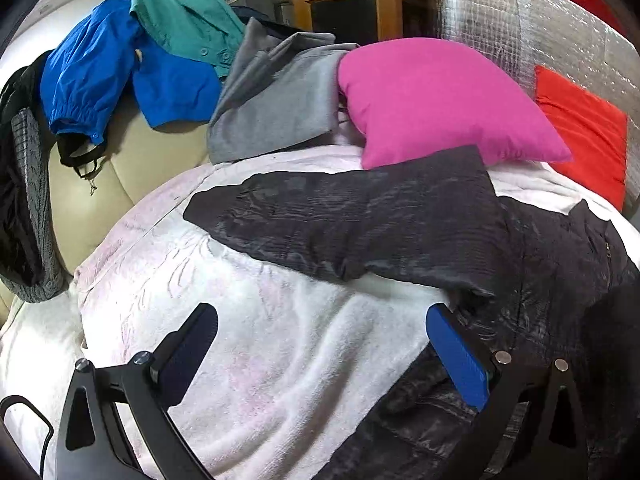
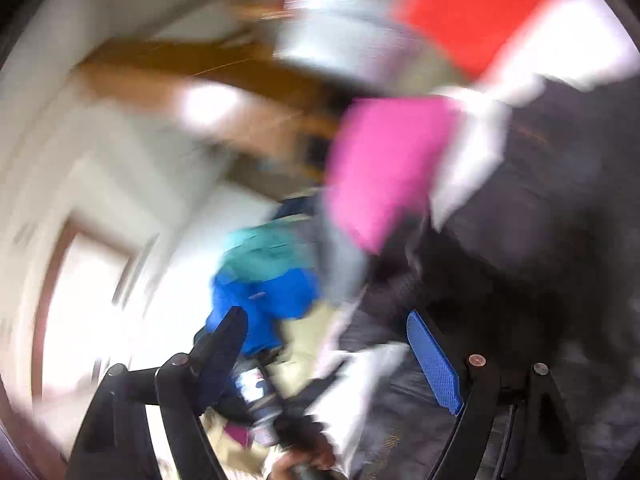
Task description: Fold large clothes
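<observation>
A large black quilted garment lies spread on a white-pink blanket, one sleeve stretched left across it. My left gripper is open and empty, low over the blanket, with its right finger at the garment's edge. The right wrist view is heavily blurred. My right gripper is open and empty, with the black garment to its right. The left gripper's handle and the hand holding it show between its fingers.
A pink cushion and a red cushion lie at the back of the blanket. Blue, teal and grey clothes are piled on a beige sofa. A silver foil sheet hangs behind.
</observation>
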A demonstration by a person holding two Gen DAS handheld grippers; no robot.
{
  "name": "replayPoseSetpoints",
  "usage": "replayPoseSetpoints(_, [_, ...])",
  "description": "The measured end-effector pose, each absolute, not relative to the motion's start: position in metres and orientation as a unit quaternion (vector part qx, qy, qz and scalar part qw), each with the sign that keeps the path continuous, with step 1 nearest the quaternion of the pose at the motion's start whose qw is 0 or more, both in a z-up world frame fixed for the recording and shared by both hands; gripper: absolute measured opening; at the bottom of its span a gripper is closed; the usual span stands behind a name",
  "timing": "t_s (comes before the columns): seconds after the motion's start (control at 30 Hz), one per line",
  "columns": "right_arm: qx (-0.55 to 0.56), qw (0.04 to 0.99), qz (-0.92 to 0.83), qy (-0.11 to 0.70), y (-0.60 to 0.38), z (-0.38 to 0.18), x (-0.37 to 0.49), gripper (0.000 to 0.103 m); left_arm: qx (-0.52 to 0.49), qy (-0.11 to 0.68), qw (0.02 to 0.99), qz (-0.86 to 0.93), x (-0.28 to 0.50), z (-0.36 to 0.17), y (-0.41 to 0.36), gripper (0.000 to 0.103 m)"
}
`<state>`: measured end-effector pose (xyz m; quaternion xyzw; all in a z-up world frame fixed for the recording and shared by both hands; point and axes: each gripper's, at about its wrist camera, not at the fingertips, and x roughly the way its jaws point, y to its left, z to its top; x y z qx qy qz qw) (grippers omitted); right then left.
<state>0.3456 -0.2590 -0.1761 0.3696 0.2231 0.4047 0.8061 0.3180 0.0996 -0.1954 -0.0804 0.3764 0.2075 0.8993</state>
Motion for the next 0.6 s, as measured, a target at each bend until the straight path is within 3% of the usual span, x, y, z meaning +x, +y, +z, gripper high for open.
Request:
replayPoseSetpoints(0.07, [0.347, 0.837, 0.356, 0.229, -0.269, -0.174, 0.343, 0.084, -0.086, 0.375, 0.900, 0.204, 0.316, -0.195, 0.102, 0.103])
replayPoseSetpoints(0.23, [0.427, 0.854, 0.143, 0.262, -0.360, -0.208, 0.349, 0.085, -0.114, 0.361, 0.912, 0.158, 0.313, -0.189, 0.095, 0.103])
replayPoseSetpoints(0.43, [0.447, 0.851, -0.046, 0.272, -0.466, -0.247, 0.340, 0.084, -0.129, 0.413, 0.901, -0.006, 0.330, -0.205, 0.049, 0.103])
replayPoseSetpoints(0.5, [0.436, 0.851, -0.057, 0.287, -0.473, -0.260, 0.351, 0.084, -0.114, 0.428, 0.896, -0.030, 0.337, -0.214, 0.031, 0.097])
replayPoseSetpoints(0.57, [0.437, 0.846, -0.039, 0.303, -0.491, -0.275, 0.357, 0.084, -0.102, 0.443, 0.890, -0.043, 0.345, -0.222, 0.017, 0.071])
replayPoseSetpoints(0.6, [0.434, 0.844, -0.032, 0.314, -0.490, -0.277, 0.362, 0.084, -0.102, 0.457, 0.882, -0.053, 0.351, -0.229, 0.012, 0.066])
